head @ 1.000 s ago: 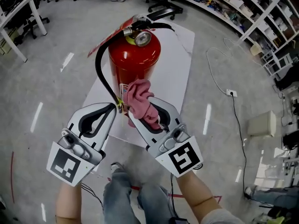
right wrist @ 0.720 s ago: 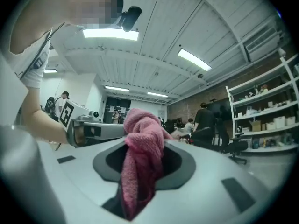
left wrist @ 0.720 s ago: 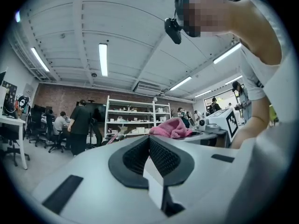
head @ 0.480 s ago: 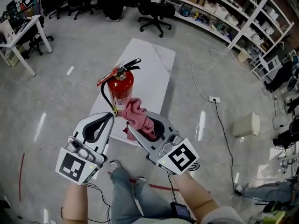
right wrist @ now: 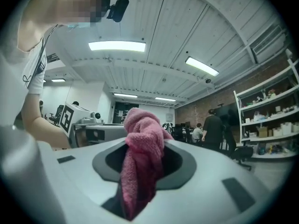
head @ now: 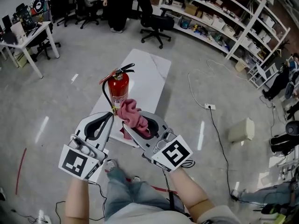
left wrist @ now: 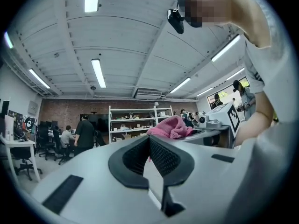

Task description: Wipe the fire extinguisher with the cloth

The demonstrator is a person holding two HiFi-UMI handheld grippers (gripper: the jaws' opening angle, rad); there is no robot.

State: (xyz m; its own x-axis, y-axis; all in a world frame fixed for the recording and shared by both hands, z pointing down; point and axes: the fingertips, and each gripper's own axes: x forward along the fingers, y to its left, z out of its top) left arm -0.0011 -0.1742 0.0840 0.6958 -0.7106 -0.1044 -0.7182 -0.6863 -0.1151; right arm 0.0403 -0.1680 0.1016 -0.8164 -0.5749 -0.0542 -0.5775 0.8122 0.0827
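1. The fire extinguisher (head: 119,88) stands upright on a white board (head: 152,73) on the floor. It sits at the middle of the head view, at 12 o'clock from both grippers. It is red, with a black handle on top and a black hose curving down its 9 o'clock side.
2. The cloth (head: 133,116) is pink and bunched. In the head view it overlaps the extinguisher's foot at 5 o'clock; we cannot tell whether the two touch.
3. The right gripper (head: 132,119) is clamped on the cloth. Its own view shows the fabric pinched between the jaws, bulging above them and hanging down toward the camera.
4. The left gripper (head: 111,115) sits just beside the right one, at its 9 o'clock. Its jaws are pressed together with nothing between them.
5. At 6 o'clock we see the person's forearms and jeans-clad legs (head: 135,195).
6. Farther out: shelving (head: 219,13) from 12 to 2 o'clock, an office chair (head: 154,22) at 12, a white table (head: 32,36) at 10, a cable with a plug block (head: 209,106) at 3, and a beige box (head: 241,130) at 4.
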